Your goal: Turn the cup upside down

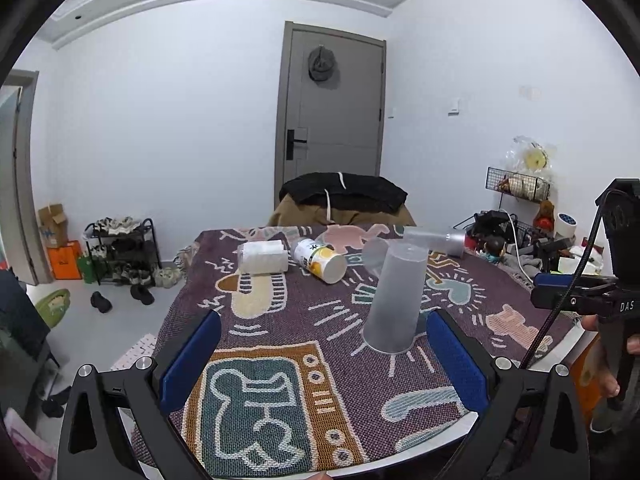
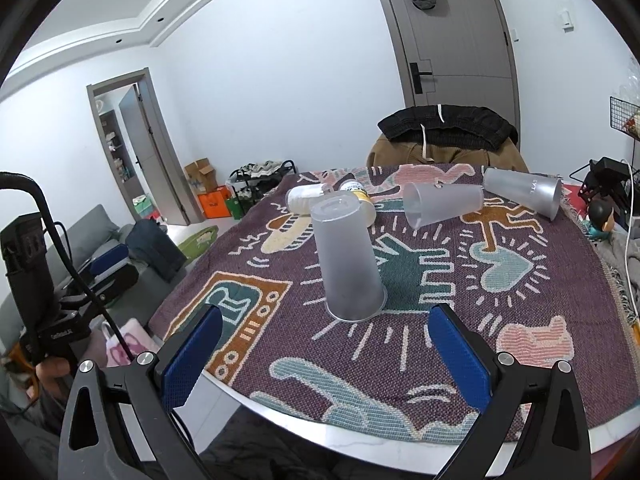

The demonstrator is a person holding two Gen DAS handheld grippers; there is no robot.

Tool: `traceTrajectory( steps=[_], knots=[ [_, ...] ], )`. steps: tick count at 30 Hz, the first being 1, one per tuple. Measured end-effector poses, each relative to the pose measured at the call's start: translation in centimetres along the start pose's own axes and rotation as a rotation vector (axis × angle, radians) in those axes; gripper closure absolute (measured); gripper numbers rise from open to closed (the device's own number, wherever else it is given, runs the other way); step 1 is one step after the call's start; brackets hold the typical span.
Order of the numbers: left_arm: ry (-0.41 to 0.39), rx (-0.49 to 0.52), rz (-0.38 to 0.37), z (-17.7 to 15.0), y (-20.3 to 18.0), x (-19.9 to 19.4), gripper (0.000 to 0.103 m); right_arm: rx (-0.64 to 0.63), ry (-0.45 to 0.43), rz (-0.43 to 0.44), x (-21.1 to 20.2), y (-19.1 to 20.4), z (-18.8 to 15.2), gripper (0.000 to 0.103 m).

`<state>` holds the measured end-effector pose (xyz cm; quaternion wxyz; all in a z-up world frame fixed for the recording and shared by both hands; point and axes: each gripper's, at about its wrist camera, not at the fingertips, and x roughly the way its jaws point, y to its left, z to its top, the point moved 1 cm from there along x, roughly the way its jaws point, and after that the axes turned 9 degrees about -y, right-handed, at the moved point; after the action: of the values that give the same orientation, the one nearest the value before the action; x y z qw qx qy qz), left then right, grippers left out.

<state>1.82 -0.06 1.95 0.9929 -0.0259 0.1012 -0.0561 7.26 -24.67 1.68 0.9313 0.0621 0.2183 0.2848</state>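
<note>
A frosted translucent cup [image 1: 394, 300] stands upside down, rim on the patterned cloth; it also shows in the right wrist view [image 2: 349, 262]. My left gripper [image 1: 324, 356] is open and empty, near the table's front edge, with the cup just ahead of its right finger. My right gripper [image 2: 326, 352] is open and empty, a short way in front of the cup. Two more frosted cups lie on their sides farther back, one mid-table [image 2: 442, 204] and one at the far right [image 2: 524, 192].
A yellow-and-white can [image 1: 320, 260] and a clear container with a white roll [image 1: 264, 257] lie on their sides at the back left. The patterned cloth [image 2: 500, 292] covers a white table. A chair with dark clothes [image 2: 448, 128] stands behind. Clutter sits at the right [image 1: 520, 236].
</note>
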Motion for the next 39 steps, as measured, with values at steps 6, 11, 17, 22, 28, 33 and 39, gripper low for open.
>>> traceTrajectory(
  steps=[6,11,17,22,28,33,39],
  knots=[
    [0.002,-0.001,0.0,-0.03,0.11,-0.02,0.0,0.001,0.001,0.0,0.08,0.07,-0.06,0.0],
    [0.002,0.0,0.002,0.0,0.14,-0.09,0.0,0.0,0.003,0.001,0.1,0.1,-0.07,0.0],
    [0.001,-0.001,0.001,0.01,0.16,-0.14,0.0,0.002,0.002,0.0,0.13,0.12,-0.06,0.0],
    [0.001,-0.001,0.001,0.04,0.17,-0.1,0.0,0.002,0.003,0.001,0.15,0.11,-0.09,0.0],
    [0.004,-0.002,0.003,0.08,0.21,-0.1,0.0,0.003,0.007,0.002,0.31,0.16,-0.21,0.0],
    [0.002,0.002,0.004,0.09,0.22,-0.1,0.0,0.003,0.009,0.004,0.38,0.26,-0.28,0.0],
    [-0.016,0.017,0.011,0.2,0.06,-0.26,0.0,0.004,0.012,0.007,0.48,0.37,-0.4,0.0]
  ],
)
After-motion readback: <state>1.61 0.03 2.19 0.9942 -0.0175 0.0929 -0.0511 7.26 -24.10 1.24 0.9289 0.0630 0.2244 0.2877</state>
